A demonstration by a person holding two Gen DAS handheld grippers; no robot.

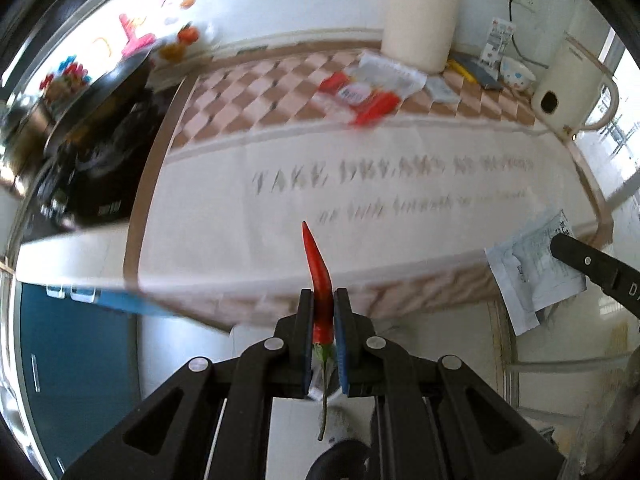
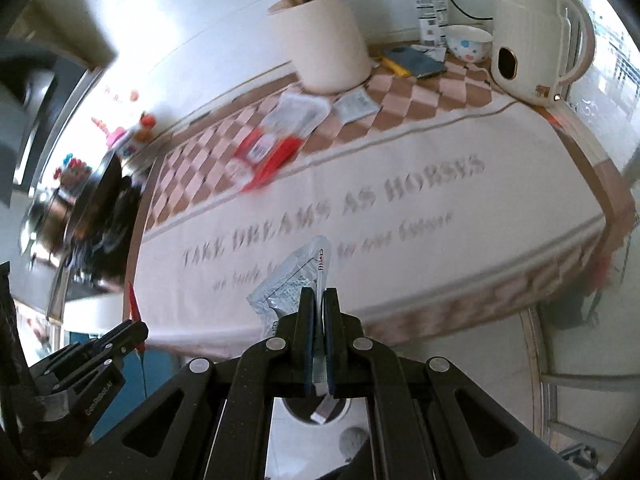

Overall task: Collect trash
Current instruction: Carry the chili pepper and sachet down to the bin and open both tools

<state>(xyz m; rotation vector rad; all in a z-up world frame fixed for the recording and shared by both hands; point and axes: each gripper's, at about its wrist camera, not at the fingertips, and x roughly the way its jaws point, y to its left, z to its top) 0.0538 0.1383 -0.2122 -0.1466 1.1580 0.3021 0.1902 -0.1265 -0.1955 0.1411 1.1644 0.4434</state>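
My left gripper [image 1: 323, 294] is shut on a red chili pepper [image 1: 318, 268], tip up, green stem hanging below the jaws, held off the table's front edge. My right gripper [image 2: 319, 294] is shut on a clear plastic wrapper [image 2: 294, 276] with printed text, also held in front of the table. The wrapper [image 1: 532, 268] and the right gripper [image 1: 592, 264] show at the right of the left wrist view. The left gripper [image 2: 132, 326] with the chili [image 2: 133, 300] shows at the lower left of the right wrist view. A red and white packet [image 1: 360, 96] lies on the checkered cloth at the back, also in the right wrist view [image 2: 272, 144].
A tablecloth [image 2: 400, 220] with grey lettering covers the table. At the back stand a cream chopstick holder [image 1: 418, 28], a spotted bowl [image 2: 468, 42], a white kettle [image 2: 532, 36] and a small white sachet [image 2: 354, 106]. A black stove and pans [image 1: 92, 140] are at left.
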